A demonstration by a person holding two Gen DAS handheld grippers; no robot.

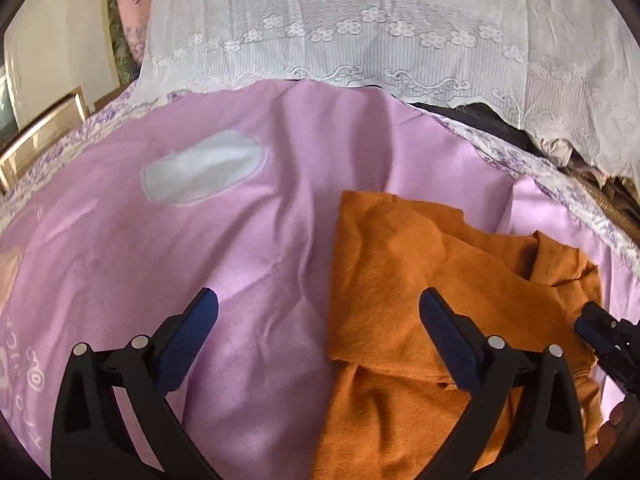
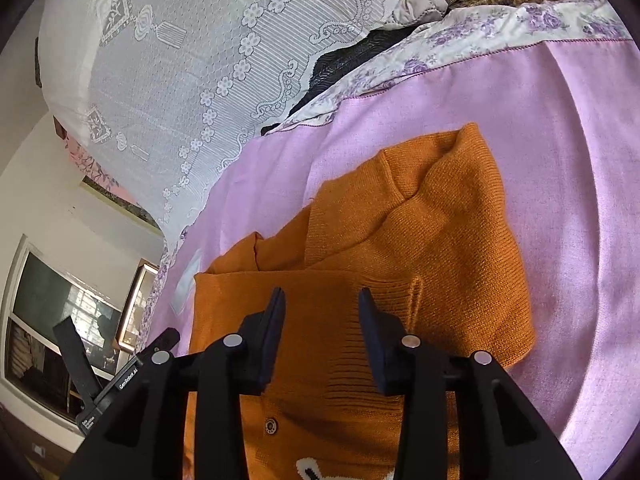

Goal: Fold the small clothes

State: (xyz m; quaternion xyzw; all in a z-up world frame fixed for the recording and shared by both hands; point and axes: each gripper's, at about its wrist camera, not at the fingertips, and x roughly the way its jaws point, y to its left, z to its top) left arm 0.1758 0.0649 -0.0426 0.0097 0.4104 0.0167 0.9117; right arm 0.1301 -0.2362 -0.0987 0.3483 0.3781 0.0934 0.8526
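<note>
An orange knitted cardigan [image 1: 420, 260] lies partly folded on a pink sheet [image 1: 160, 260], with a sleeve laid over its body [image 2: 420, 232]. A button [image 2: 271, 426] and a white motif show near the bottom edge of the right wrist view. My left gripper [image 1: 319, 298] is wide open low over the cardigan's left edge, one finger above the sheet and one above the knit. My right gripper [image 2: 322, 296] hovers over the ribbed hem with its fingers apart and nothing pinched between them. It also shows at the left wrist view's right edge [image 1: 592, 328].
A white lace cover [image 1: 360, 20] drapes over a bulk behind the sheet. The floral bedding edge [image 2: 500, 32] and dark fabric lie at the back. The sheet bears a pale oval patch [image 1: 204, 170]. A window [image 2: 60, 320] stands off to the left.
</note>
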